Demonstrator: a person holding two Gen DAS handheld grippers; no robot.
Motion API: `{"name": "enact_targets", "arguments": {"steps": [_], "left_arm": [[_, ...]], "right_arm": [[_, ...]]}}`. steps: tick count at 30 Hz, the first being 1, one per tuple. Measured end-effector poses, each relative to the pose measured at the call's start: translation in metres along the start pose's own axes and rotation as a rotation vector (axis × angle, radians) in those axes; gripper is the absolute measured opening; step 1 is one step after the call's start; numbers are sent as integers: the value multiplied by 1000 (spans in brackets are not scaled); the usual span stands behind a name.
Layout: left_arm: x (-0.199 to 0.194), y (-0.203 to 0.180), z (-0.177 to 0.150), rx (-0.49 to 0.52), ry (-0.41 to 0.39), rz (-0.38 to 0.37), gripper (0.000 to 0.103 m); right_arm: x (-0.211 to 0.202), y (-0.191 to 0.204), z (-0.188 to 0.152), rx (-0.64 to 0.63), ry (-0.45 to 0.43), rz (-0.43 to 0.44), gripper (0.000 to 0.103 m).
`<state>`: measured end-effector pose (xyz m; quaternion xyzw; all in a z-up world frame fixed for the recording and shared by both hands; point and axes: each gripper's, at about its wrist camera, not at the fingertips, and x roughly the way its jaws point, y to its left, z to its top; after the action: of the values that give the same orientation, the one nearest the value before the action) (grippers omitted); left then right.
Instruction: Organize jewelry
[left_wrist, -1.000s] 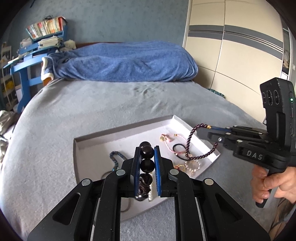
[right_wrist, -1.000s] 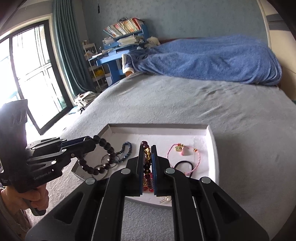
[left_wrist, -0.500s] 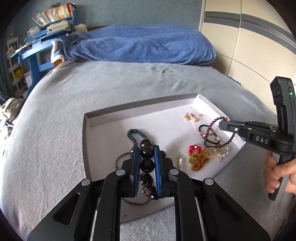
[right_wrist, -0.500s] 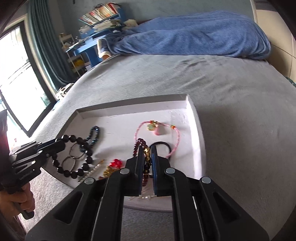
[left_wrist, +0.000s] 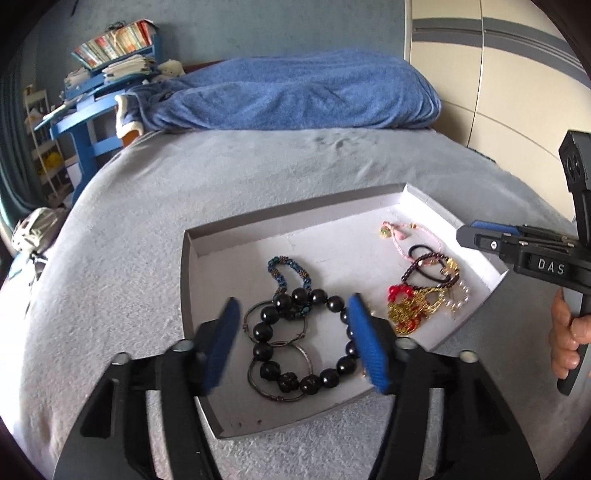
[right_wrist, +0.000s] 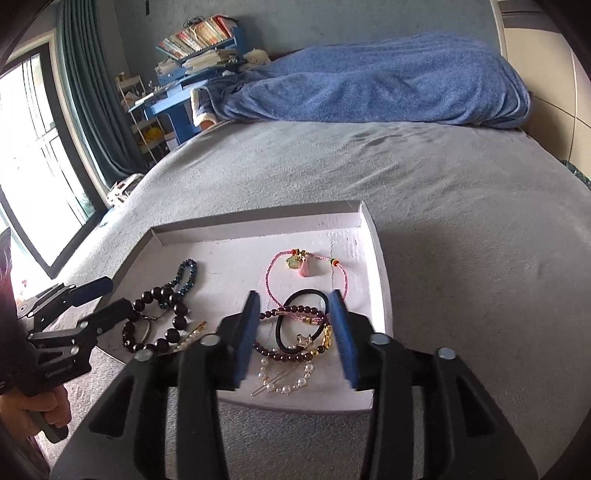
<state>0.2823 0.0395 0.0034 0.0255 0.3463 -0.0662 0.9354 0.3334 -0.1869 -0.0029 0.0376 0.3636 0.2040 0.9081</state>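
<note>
The white shallow tray (left_wrist: 192, 266) rests on the grey bedspread (left_wrist: 129, 229), with a blue blanket (left_wrist: 295, 92) heaped at the far end of the bed.

Left gripper (left_wrist: 291, 343): jaws are opening, blue pads spread wide. The black bead bracelet (left_wrist: 266, 325) lies flat on the tray floor between the pads — neither pad presses on it. It overlaps thin metal hoops (left_wrist: 291, 365) and the lower end of the blue-green bead bracelet (left_wrist: 288, 269).

Right gripper (right_wrist: 295, 336): jaws are opening, pads moderately apart. The dark red bead bracelet (right_wrist: 291, 312) lies in the tray between them, not gripped, draped over a black hair tie (right_wrist: 306, 295). Just nearer the tray edge lies a pearl hair clip (right_wrist: 284, 384); farther in lies the pink cord bracelet (right_wrist: 273, 266) with its charm and tassel. A gold and red piece (left_wrist: 410, 314) sits beside this cluster.

A hand (left_wrist: 565, 339) holds the right gripper's handle.
</note>
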Motion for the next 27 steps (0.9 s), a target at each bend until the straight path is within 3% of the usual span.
{"name": "enact_targets", "arguments": {"steps": [6, 11, 13, 20, 27], "left_arm": [[-18, -9, -4, -10, -50, 8, 88], [-32, -16, -13, -10, -91, 20, 93], [-38, -17, -19, -22, -106, 26, 94], [-51, -21, -47, -105, -137, 39, 95], [-72, -28, -67, -104, -203, 46, 97]], "right_arm": [[-19, -2, -9, 17, -48, -12, 65], [-34, -4, -19, 4, -110, -44, 91], [-40, -4, -24, 6, -133, -40, 96], [-54, 5, -47, 5, -156, -39, 97], [-69, 23, -75, -23, -169, -47, 97]]}}
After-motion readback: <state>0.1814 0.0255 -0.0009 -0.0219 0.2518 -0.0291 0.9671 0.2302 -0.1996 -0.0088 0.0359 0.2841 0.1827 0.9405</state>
